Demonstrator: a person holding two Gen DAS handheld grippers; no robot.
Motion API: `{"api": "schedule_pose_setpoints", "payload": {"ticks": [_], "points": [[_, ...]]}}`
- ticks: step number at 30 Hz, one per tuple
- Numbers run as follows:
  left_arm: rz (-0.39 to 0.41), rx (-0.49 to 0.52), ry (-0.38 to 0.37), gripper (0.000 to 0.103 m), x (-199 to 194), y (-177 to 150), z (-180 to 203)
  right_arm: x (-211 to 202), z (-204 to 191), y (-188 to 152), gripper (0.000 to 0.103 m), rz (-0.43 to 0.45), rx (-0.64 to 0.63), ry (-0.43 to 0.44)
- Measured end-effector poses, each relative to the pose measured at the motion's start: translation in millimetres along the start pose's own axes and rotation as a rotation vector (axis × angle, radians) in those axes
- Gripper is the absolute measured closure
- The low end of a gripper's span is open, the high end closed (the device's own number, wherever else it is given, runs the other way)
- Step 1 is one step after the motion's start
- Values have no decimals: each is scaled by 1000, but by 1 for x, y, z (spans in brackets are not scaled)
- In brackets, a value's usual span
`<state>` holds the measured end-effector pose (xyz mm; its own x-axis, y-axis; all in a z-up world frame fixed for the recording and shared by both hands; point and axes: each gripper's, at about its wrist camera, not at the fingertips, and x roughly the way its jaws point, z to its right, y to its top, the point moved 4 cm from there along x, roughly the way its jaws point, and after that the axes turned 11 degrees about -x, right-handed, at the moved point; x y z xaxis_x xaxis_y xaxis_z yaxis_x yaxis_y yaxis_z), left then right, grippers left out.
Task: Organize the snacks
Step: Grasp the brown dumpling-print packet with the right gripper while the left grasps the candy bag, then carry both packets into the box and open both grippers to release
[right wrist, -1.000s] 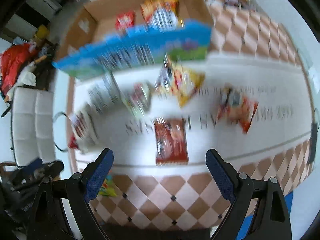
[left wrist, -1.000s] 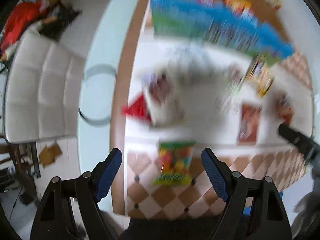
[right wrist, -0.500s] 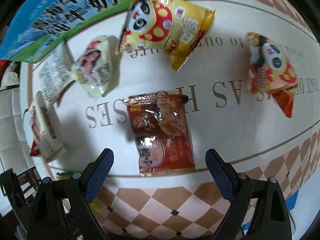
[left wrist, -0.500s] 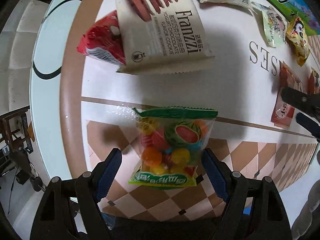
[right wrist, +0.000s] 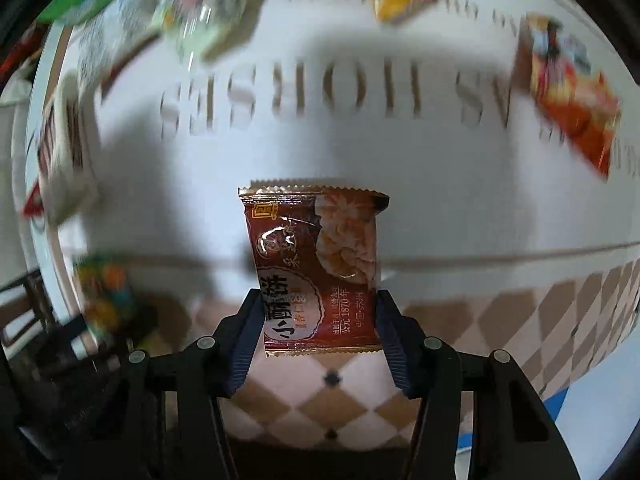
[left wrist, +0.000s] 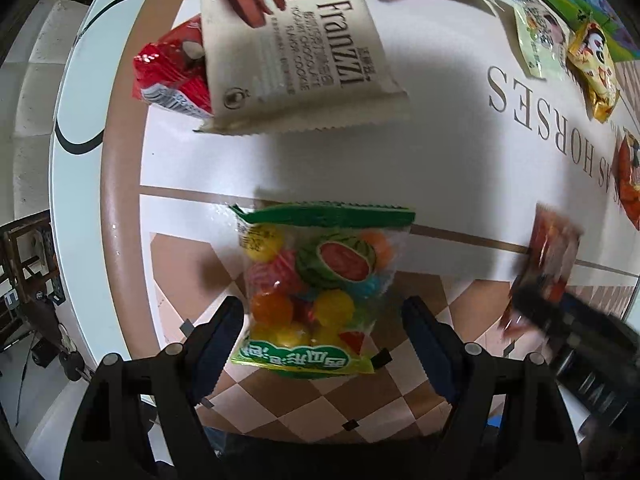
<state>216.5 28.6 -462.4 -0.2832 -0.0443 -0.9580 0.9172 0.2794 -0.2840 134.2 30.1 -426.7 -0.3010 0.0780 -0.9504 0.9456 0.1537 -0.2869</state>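
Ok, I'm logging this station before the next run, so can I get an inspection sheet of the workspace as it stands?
Surface: round table under a white cloth with brown checks and lettering.
Job's things: clear fruit-candy bag with green edges lying on the checks; brown foil pastry packet; cream Franzzi cookie pack overlapping a red wrapper; yellow panda packet.
Clutter: nothing seen.
Grippers: left gripper open, fingers either side of the candy bag; right gripper shut on the pastry packet.
Cables: nothing seen.
Surroundings: white cushioned seat beside the table.
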Motion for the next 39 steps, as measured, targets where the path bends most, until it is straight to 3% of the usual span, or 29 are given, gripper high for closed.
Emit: {"api": "schedule_pose_setpoints", "payload": {"ticks": [12,15,16,17,22,26,32,39], "points": [[12,19,14,22,2,8,7,3,-5,-18,40,-13,-2,-8],[42,17,16,37,-2,7,1,14,-7,-9,39,-10,-2,-21],[55,19,14,49,-3,6,0,15,-7,-8,39,-9,-4,-25],[64,21,12,53,-7,7,-1,16,-10,-8,40,-7,-5,-32],[71,19,10,53,-7,4,-2,16,-16,-9,46,15,-32,-79],[76,20,-9,53,-17,2,-2,11,-16,-11,48,21,-26,-55],[139,41,-72,53,-69,3,0,-17,-15,-16,48,71,-32,-20],[283,106,-185,53,-173,21,21,-107,-16,-4,48,224,-56,53]]}}
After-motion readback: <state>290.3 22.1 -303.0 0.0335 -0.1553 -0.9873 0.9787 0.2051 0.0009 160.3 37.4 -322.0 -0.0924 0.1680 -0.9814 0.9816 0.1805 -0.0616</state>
